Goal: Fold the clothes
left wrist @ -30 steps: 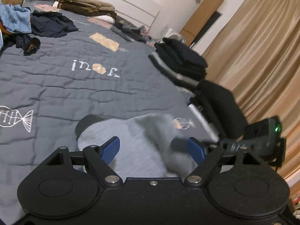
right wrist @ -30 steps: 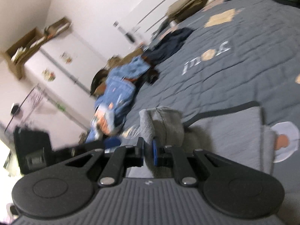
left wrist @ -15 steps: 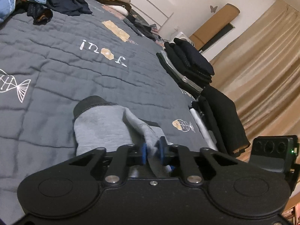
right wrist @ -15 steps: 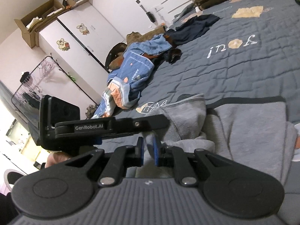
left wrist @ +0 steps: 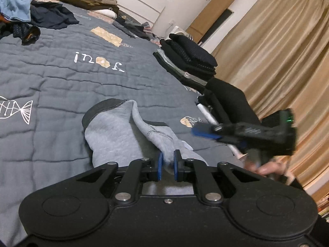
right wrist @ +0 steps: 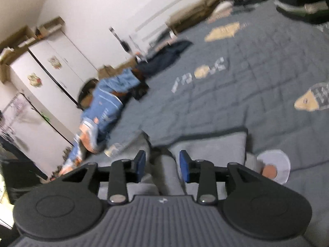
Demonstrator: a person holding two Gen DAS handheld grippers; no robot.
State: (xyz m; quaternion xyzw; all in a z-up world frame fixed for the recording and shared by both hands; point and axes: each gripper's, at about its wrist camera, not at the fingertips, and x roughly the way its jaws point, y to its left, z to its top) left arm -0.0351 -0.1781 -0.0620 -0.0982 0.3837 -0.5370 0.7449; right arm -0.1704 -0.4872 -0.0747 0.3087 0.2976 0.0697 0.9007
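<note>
The grey quilted bedspread (left wrist: 61, 78) carries everything. Along its right edge stands a stack of folded dark clothes (left wrist: 189, 61); at its far left corner lies a heap of unfolded ones, with a blue garment (left wrist: 14, 8) on top.

The grey sweatshirt (left wrist: 115, 131) lies at the near edge of the bedspread, directly in front of both grippers. Its dark-cuffed sleeve end (left wrist: 102, 108) points away toward the middle of the bed, so its long axis runs roughly along the line the left gripper points. A raised ridge of cloth runs from that cuff back to the near edge.

The left gripper (left wrist: 166, 165) is clamped narrow on the near end of this ridge, with the fabric pinched between its blue pads. The right gripper (right wrist: 162, 163) has just been opening: its jaws stand partly apart with a fold of grey cloth between them, and the pads seem clear of it.

Judging by this, the left hand alone has the garment, so the next fold would be carried from its side, away toward the cuff.
</note>
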